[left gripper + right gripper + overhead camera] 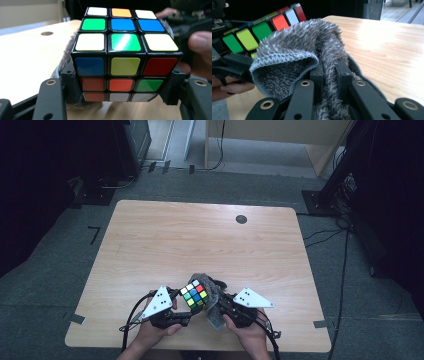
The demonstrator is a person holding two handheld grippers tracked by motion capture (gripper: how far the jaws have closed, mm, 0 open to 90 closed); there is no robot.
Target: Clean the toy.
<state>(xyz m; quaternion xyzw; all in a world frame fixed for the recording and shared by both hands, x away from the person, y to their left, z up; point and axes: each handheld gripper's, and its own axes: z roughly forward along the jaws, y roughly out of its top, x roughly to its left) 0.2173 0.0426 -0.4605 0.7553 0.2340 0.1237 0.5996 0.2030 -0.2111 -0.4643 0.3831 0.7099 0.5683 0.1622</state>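
- Far left, off the table: dark gear on the grey carpet, plus a few strips of tape [76, 318] stuck to the floor near the table's corner.
- The wooden table [165, 235] is mostly bare; everything's happening right at the near edge, where the person's hands come in.
- The left gripper [186, 316] sits in the person's left hand [152, 332], with its grey three-cornered plate on top. Its jaws are clamped on a Rubik's cube [195, 295], squeezing the lower part of it from both sides. From the left gripper view you see the cube [123, 53] sitting square between the two black jaws, scrambled colours, a green sticker catching the glare.
- So the cube is up off the tabletop near the front edge, roughly centred, between the two hands.
- Pressed against the cube's right side is a fuzzy grey cloth [214, 296], draped over the far side of the cube.
- The right gripper [220, 307], in the right hand [250, 335], has its jaws pinched tight on that cloth [312, 50]; in the right gripper view the pile bunches up between the jaws and folds over towards the cube [262, 28].
- Further back on the right there's a small round dark grommet [241, 219] in the tabletop, well apart from the action.
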